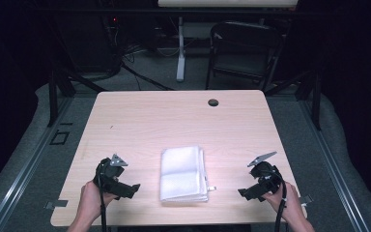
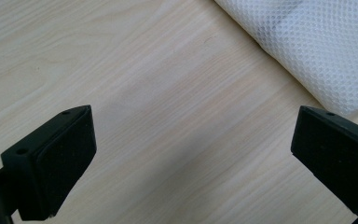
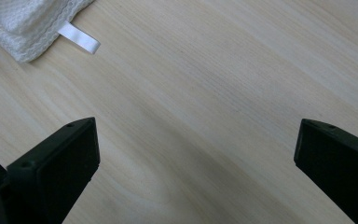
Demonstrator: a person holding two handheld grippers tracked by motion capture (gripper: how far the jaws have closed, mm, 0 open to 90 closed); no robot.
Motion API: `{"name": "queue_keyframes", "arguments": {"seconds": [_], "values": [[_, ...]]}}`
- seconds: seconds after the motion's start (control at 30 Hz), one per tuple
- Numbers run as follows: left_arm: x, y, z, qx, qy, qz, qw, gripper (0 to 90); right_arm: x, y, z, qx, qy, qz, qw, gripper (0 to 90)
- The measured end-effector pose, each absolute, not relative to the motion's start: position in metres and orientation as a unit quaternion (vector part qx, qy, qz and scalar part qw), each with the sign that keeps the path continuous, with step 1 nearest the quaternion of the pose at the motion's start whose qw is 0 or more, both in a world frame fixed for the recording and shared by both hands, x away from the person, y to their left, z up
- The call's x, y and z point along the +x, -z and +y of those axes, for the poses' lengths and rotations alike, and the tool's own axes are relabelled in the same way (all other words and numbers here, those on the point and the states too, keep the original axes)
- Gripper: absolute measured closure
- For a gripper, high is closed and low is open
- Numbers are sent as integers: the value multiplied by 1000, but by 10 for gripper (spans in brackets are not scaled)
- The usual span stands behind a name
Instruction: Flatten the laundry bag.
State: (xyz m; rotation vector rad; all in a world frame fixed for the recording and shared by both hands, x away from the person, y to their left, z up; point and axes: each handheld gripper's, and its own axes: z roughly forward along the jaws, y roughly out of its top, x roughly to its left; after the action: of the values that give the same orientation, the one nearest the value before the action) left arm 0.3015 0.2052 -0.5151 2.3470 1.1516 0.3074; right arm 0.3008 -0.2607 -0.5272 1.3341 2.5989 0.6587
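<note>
Wooden table [image 1: 149, 116], folded towel [image 1: 183, 174], flanking grippers' fingers [image 2: 60, 158] spread wide.

Your high view looks forward and down from above your side of the table [image 1: 174, 116], far enough back to take in the whole worktop, the floor around it and a chair [image 1: 244, 48] beyond the far edge. Your left gripper view sits close over the wood near the near edge, looking along its own jaws with one edge of the folded white cloth [image 2: 317, 46] in its upper right corner. Your right gripper view is just as close, catching the cloth's corner and its label [image 3: 79, 38] at upper left; all three views share that cloth and the wood beside it.
</note>
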Motion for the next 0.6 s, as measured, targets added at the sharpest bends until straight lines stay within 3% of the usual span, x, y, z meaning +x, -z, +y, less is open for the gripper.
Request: {"name": "queue_keyframes", "arguments": {"seconds": [0.6], "values": [[304,510,183,873,-109,392,268,0,295,523,-260,431,-209,876,58,0]]}}
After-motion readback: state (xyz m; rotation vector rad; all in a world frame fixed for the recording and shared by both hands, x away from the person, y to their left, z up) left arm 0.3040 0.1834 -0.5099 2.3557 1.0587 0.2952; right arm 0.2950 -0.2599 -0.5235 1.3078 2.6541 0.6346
